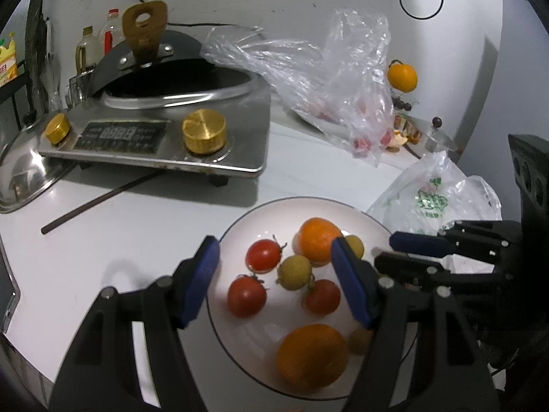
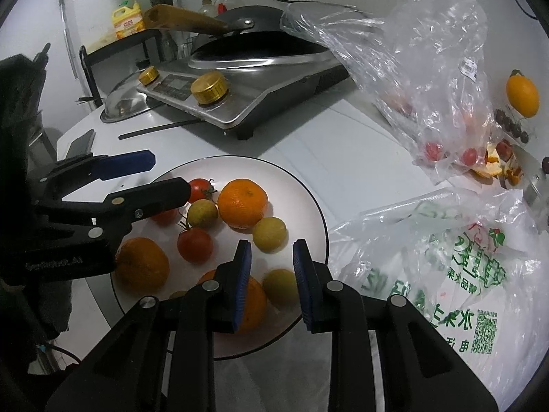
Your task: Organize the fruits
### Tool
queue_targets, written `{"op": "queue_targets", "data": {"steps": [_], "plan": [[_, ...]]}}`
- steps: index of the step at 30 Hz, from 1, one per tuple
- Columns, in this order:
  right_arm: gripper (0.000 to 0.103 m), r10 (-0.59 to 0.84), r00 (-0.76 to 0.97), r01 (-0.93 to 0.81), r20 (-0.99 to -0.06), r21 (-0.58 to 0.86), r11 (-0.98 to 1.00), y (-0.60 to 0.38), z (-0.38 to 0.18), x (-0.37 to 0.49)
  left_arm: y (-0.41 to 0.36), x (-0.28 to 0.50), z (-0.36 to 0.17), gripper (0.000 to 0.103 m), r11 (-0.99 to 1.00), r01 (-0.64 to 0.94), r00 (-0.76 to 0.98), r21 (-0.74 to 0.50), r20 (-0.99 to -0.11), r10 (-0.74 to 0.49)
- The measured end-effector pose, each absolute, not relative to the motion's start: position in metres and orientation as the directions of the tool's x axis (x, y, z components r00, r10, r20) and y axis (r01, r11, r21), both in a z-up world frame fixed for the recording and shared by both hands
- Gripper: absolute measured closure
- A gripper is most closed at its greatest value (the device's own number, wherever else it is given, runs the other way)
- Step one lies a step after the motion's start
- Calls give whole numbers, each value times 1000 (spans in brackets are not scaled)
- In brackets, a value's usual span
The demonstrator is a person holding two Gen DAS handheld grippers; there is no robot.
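Round glossy tomatoes [image 1: 263, 255] and dimpled oranges [image 1: 318, 243] fill smooth white plate [image 1: 240, 226].

Printed bag [image 2: 456, 274]: green "水果" (upside down), QR code; rest illegible.

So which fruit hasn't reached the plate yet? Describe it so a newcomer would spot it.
Start at the steel cooktop and follow the crumpled clear bag rightwards. Just past it, by the wall, is a lone orange. Unlike the oranges on the white plate, it stands alone, away from the tomatoes.
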State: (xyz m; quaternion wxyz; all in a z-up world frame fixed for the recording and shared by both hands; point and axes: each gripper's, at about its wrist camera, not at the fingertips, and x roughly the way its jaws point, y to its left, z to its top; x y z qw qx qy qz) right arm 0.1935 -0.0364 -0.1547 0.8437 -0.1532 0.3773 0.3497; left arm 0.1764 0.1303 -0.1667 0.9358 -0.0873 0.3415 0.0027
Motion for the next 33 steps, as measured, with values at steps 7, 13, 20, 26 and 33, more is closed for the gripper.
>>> {"op": "queue_targets", "data": {"steps": [7,13,20,26,33], "plan": [[76,452,479,-694,-752,-9,720,-34,-153,192,133,169,-164,34,986,-63,775,-156,-629,-50],[76,448,493,-685,-746,-15,728,-36,-149,187,133,161,-158,34,986,-68,784,-150,-620,-41],[69,445,524,-664,-726,-21,747,-46,-137,178,126,149,-150,34,987,-62,794,-146,-606,-39],[66,447,545,-655,-709,-27,756,-56,-129,164,116,136,-142,34,988,-59,804,-141,-594,-37],[66,449,571,-641,-687,-32,767,-72,-120,146,103,122,-133,34,989,-61,814,-131,-581,-27]]}}
